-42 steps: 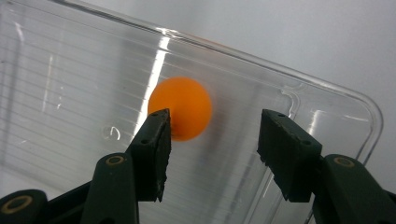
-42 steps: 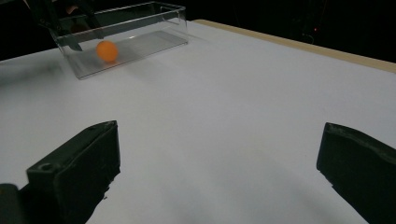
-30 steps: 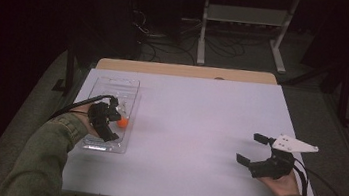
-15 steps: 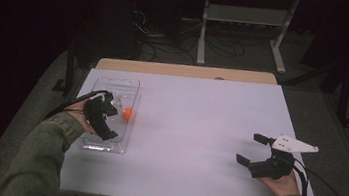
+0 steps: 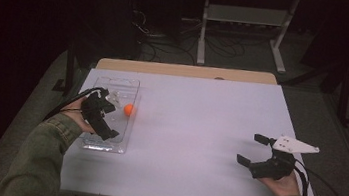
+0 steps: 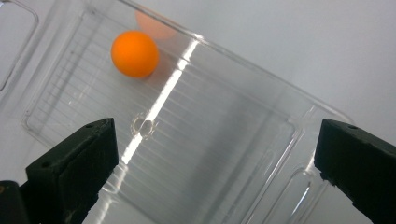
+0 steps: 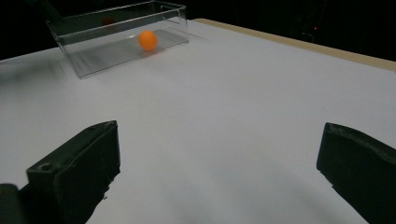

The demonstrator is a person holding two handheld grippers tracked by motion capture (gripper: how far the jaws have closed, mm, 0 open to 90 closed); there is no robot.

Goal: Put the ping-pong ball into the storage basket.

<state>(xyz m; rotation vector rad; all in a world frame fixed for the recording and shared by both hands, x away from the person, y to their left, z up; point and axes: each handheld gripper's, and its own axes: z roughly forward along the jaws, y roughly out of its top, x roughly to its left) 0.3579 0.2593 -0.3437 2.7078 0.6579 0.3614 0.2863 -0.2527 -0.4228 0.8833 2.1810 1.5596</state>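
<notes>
An orange ball [image 5: 129,109] lies loose on the floor of a clear plastic box [image 5: 87,143] at the table's left side. My left gripper [image 5: 111,115] hovers over the box. Its jaws have just been opening and now stand wide with nothing between them. In the left gripper view the ball [image 6: 135,53] rests beyond the left gripper [image 6: 217,140], near the far wall of the box [image 6: 243,154]. My right gripper [image 5: 252,149] rests near the table's right front, open and empty. From the right gripper view, the right gripper [image 7: 222,140] faces the box [image 7: 79,63] and ball [image 7: 148,40] far off.
The white table top [image 5: 199,126] stretches between the two hands, with a wooden strip [image 5: 186,71] along its far edge. Behind the table on the dark floor stand a metal rack [image 5: 245,16] and loose cables [image 5: 164,41]. Green sleeves enter from the bottom.
The left gripper's jaws have spread apart. The ball that sat at their tips has left them and moved a little farther along the box. The right hand has kept still.
</notes>
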